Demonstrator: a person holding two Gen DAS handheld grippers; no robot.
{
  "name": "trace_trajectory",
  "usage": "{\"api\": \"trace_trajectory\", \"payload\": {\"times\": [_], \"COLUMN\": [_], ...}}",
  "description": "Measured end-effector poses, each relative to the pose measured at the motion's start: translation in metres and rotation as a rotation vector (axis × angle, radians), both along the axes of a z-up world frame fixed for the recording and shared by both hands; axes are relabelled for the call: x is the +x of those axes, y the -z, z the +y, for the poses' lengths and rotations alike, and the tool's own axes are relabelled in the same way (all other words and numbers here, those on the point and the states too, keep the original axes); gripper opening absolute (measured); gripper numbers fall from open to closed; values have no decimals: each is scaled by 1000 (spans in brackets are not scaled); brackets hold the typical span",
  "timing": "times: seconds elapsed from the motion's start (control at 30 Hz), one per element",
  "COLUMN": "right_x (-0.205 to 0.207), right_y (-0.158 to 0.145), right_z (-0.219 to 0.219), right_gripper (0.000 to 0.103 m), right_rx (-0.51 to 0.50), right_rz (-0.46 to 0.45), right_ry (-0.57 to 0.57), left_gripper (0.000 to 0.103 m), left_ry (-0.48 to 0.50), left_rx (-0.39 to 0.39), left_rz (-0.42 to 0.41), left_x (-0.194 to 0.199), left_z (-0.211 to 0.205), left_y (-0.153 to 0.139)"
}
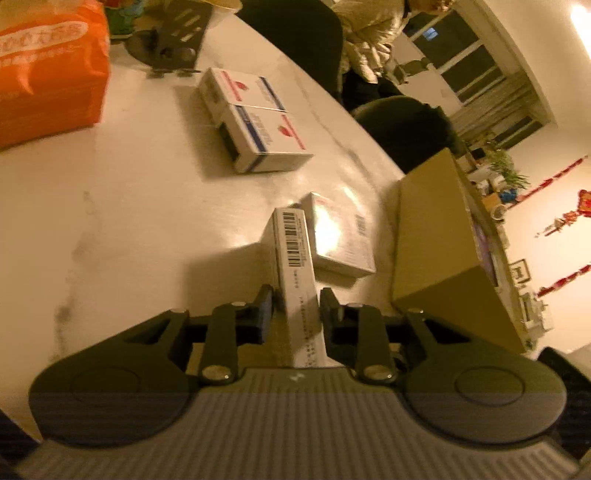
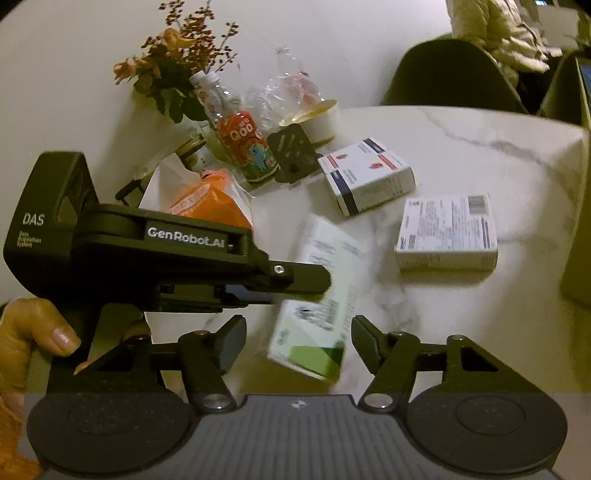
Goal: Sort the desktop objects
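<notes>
My left gripper [image 1: 295, 310] is shut on a narrow white carton [image 1: 295, 266] with barcodes, which juts forward over the marble table [image 1: 129, 206]. From the right wrist, the same carton [image 2: 317, 295] shows a green end, with the left gripper [image 2: 317, 284] clamped across its middle from the left. My right gripper [image 2: 299, 345] stands open around the carton's near end, with a clear gap at the left pad [image 2: 232, 343]. A flat white box [image 1: 340, 236] lies just behind the carton. A pair of red-and-blue printed boxes [image 1: 255, 122] lies farther back.
An orange tissue pack [image 1: 48, 70] sits far left and a brown cardboard box [image 1: 439, 251] at the right edge. A flower vase [image 2: 177, 62], Qoo bottle [image 2: 247, 147], crushed clear bottle [image 2: 288, 85], cup [image 2: 317, 118] and black stand [image 2: 291, 151] crowd the back. A person [image 1: 369, 33] sits beyond dark chairs.
</notes>
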State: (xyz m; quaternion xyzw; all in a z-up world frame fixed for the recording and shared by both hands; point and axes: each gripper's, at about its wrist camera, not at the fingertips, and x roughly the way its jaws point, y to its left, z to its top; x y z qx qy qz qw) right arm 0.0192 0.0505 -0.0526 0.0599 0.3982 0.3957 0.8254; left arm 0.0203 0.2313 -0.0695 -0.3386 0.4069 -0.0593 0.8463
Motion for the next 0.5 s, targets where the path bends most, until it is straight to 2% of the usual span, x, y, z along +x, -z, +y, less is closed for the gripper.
{"api": "trace_trajectory", "payload": {"times": [0.17, 0.23, 0.37, 0.4, 0.5], "right_x": [2, 3, 4, 4, 3], "right_y": [0, 0, -1, -1, -2], "right_z": [7, 10, 13, 14, 13], "right_gripper": [53, 44, 33, 22, 22], "right_rx": [-48, -70, -110, -119, -130], "right_rz": [-24, -39, -63, -68, -79], "right_ry": [3, 11, 18, 20, 23], "left_gripper": [27, 27, 36, 37, 39], "left_ry": [8, 3, -16, -21, -33], "left_rx": [14, 15, 26, 29, 35], "left_rz": [-12, -17, -39, -45, -62], "left_x": [0, -1, -6, -8, -13], "left_z": [-4, -3, 2, 3, 7], "left_y": [-1, -3, -9, -11, -16]}}
